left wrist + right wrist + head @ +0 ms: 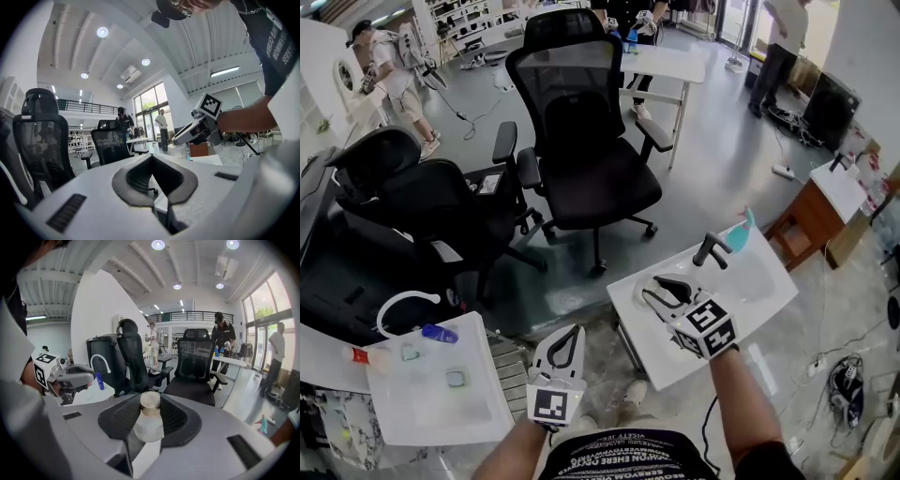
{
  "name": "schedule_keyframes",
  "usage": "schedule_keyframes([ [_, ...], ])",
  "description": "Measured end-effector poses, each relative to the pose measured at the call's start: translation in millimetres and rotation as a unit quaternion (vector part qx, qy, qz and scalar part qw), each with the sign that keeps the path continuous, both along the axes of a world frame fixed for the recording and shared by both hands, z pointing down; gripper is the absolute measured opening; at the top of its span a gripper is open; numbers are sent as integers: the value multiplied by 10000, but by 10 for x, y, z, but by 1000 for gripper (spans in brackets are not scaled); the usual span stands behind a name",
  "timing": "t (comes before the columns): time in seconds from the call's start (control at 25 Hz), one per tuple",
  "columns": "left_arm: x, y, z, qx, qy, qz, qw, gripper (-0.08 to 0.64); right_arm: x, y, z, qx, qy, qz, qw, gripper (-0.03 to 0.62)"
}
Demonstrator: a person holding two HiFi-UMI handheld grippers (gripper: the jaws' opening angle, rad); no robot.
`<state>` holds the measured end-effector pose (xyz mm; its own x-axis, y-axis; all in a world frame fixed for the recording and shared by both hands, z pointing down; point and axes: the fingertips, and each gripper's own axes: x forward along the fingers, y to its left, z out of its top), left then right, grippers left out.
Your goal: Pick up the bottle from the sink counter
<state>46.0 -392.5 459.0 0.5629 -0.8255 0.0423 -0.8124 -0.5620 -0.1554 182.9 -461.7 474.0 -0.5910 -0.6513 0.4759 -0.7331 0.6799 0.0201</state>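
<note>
My right gripper (149, 403) has its jaws clamped on the bottle (149, 426), the pads pressing each side just under the pale cap (150, 401). It hangs over the near left part of the white sink table (761, 286); I cannot see whether its base is clear of the top. It looks like light, cloudy plastic, smooth and likely to squash or slip, so I judge the stiffer shoulder below the cap the safest hold. My left gripper (151, 161) sits apart at the near left, jaws closed on nothing.
</note>
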Motion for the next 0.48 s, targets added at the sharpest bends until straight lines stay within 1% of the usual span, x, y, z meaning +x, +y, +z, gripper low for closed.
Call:
schedule_keyframes([
  [0.48, -46, 23, 23, -1, -42, -38, 10000, 0, 75, -31, 7, 39, 19, 132, 9999, 129],
])
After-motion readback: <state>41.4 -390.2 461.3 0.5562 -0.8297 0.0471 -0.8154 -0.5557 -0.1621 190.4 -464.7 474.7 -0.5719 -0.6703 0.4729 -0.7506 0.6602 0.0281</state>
